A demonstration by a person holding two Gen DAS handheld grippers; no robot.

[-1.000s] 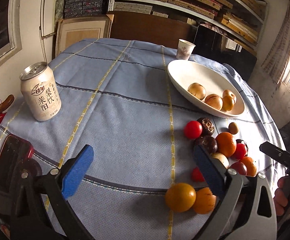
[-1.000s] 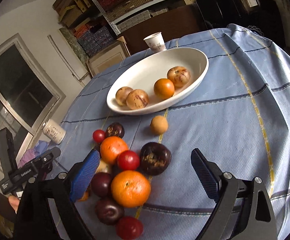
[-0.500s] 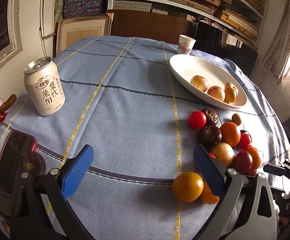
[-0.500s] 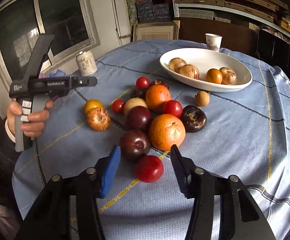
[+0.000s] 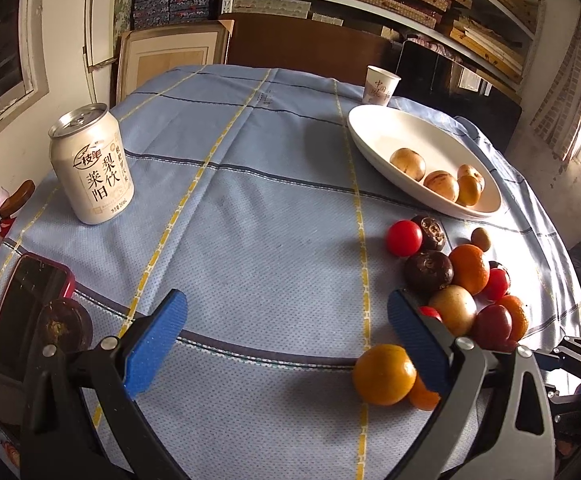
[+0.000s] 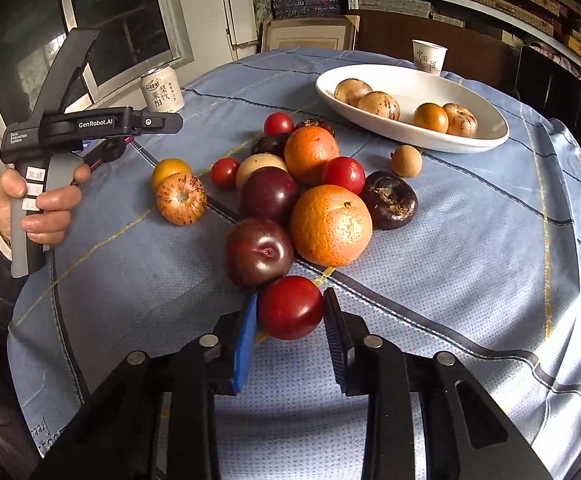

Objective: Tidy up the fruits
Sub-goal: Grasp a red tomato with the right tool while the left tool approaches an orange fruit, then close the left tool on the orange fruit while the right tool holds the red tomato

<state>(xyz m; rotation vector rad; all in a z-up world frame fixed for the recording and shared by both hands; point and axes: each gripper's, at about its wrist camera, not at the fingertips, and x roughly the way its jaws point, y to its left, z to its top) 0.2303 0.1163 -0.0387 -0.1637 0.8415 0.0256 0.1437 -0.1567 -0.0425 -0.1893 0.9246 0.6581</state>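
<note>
On the blue tablecloth lies a pile of loose fruit: two oranges (image 6: 330, 224), dark plums (image 6: 258, 252), small red fruits and brown ones. My right gripper (image 6: 290, 312) is shut on a red plum (image 6: 290, 307) at the near edge of the pile; both pads touch its sides. A white oval bowl (image 6: 470, 140) behind the pile holds several tan and orange fruits. My left gripper (image 5: 286, 304) hangs open over bare cloth, with nothing between its fingers. A yellow-orange fruit (image 5: 384, 374) lies just by its right finger.
A drink can (image 5: 90, 164) stands at the left and a paper cup (image 5: 380, 84) behind the bowl. A phone in a red case (image 5: 22, 312) lies at the near left beside a dark fruit (image 5: 64, 326). A hand (image 6: 38, 200) holds the left gripper's handle.
My right gripper rolled upright, moved to the near side of the pile and closed from wide open onto the red plum. The left gripper stayed in place, open.
</note>
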